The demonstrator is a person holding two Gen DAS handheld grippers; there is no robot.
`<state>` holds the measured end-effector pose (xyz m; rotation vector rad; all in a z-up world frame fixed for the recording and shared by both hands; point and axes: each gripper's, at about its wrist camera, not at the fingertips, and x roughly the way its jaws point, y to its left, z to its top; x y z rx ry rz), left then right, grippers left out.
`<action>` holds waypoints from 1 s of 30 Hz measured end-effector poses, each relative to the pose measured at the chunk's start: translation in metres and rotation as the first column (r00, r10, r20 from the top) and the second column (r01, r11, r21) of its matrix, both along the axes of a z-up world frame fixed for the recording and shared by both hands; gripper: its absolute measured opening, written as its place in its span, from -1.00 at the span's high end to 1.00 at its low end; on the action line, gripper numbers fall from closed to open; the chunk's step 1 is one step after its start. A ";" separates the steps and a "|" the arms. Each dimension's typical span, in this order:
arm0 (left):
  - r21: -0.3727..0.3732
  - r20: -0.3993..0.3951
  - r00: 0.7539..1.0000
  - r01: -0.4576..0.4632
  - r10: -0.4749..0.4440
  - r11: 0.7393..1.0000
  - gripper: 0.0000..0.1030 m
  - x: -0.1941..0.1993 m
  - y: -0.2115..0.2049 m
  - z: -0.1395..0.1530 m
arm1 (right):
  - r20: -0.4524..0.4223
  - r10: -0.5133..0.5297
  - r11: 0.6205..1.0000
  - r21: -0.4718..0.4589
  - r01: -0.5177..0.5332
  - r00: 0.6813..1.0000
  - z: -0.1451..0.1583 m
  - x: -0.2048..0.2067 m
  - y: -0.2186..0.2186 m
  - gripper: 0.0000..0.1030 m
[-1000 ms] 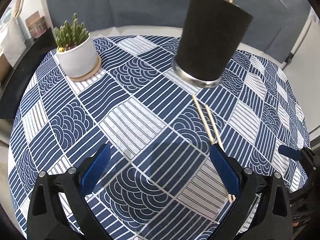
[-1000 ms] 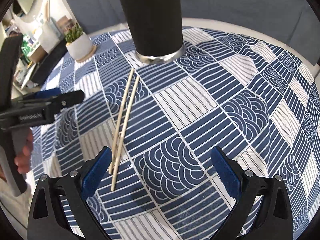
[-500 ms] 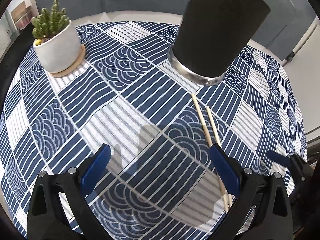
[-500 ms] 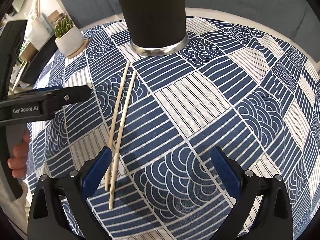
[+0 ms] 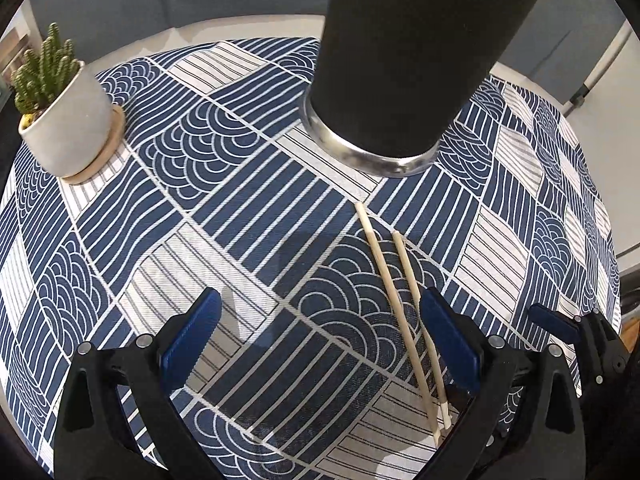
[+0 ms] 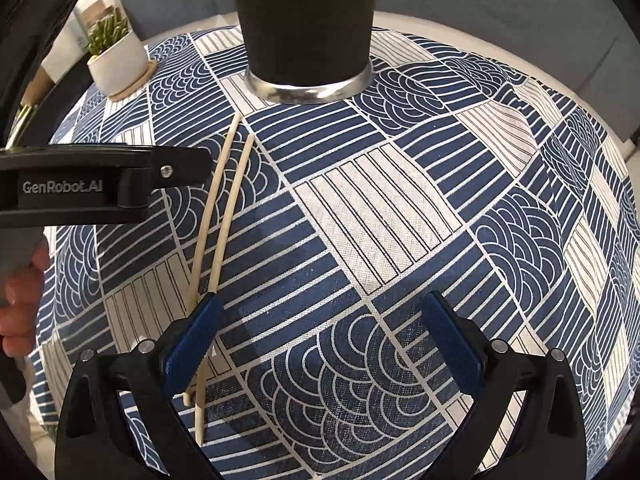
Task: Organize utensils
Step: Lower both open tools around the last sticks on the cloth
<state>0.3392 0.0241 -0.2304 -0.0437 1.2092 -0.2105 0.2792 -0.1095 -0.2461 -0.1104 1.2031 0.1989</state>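
Two pale wooden chopsticks (image 5: 394,292) lie side by side on the blue-and-white patterned tablecloth (image 5: 224,216), pointing at a tall black holder (image 5: 412,52) with a metal base. My left gripper (image 5: 320,332) is open and low over the cloth, with the chopsticks passing just inside its right finger. In the right wrist view the chopsticks (image 6: 220,220) run under the left finger of my open right gripper (image 6: 320,336), and the holder (image 6: 306,24) stands straight ahead. The left gripper (image 6: 100,184) shows at the left there. The holder's top is out of view.
A small cactus in a white pot (image 5: 64,116) on a wooden coaster stands at the far left of the table; it also shows in the right wrist view (image 6: 116,60). The right gripper's finger (image 5: 560,328) shows at the right edge. The round table's edge curves behind the holder.
Both grippers have moved forward and lower toward the holder and chopsticks. The holder now fills more of each view and its top has left the frame. Both stay open.
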 end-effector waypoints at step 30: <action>0.162 -0.051 0.998 -0.023 0.032 0.987 -0.91 0.005 -0.027 -0.012 | -0.053 0.025 0.999 -0.029 -0.026 0.998 0.005 -0.011 0.008 -0.85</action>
